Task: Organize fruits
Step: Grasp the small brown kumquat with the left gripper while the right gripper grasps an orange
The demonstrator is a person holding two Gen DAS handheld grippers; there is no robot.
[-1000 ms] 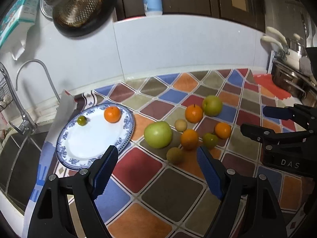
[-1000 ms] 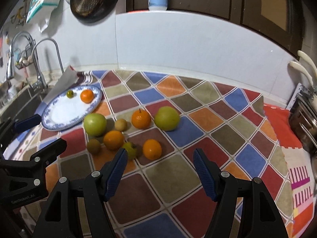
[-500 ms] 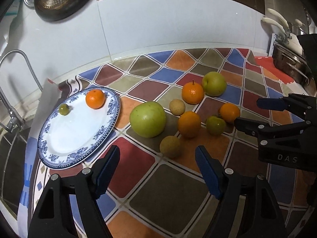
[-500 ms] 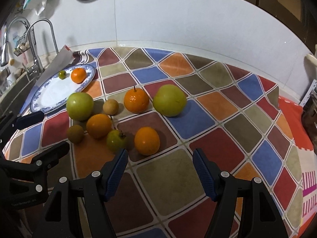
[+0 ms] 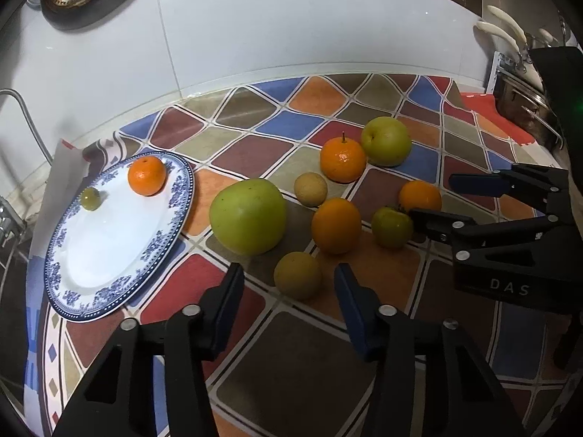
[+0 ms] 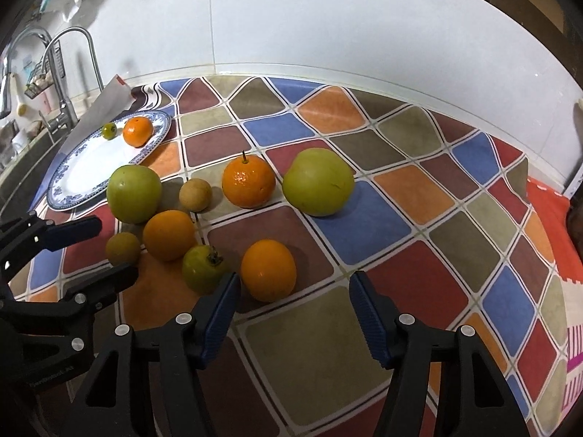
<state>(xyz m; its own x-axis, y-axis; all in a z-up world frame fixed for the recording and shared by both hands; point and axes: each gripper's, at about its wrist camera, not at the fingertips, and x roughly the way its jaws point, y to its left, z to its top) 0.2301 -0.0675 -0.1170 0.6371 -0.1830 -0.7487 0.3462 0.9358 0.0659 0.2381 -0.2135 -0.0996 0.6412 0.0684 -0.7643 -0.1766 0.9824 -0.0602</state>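
On the checked cloth lies a cluster of fruit. My left gripper (image 5: 288, 280) (image 6: 116, 249) is open and its jaws are closing. A small brown-green fruit (image 5: 297, 275) (image 6: 122, 248) sits between the blue pads, apart from both. My right gripper (image 6: 294, 284) (image 5: 433, 198) is also open and closing, with an orange (image 6: 268, 269) (image 5: 419, 195) between its tips, nearer the left pad. Around them lie a big green apple (image 5: 247, 216), another orange (image 5: 336, 225), a green persimmon (image 5: 391, 226), a tan fruit (image 5: 310, 189), a stemmed mandarin (image 5: 342, 159) and a second green apple (image 5: 385, 141).
A blue-rimmed white plate (image 5: 182, 196) (image 6: 58, 182) at the left holds a mandarin (image 5: 146, 176) and a small green fruit (image 5: 90, 199). Beyond it are a sink and faucet (image 6: 69, 73). White wall panels back the counter. A steel pot (image 5: 524, 116) stands at the far right.
Both grippers have come down and closer to the fruit. The left jaws have narrowed a lot around the small brown-green fruit. The right jaws have narrowed slightly around the orange.
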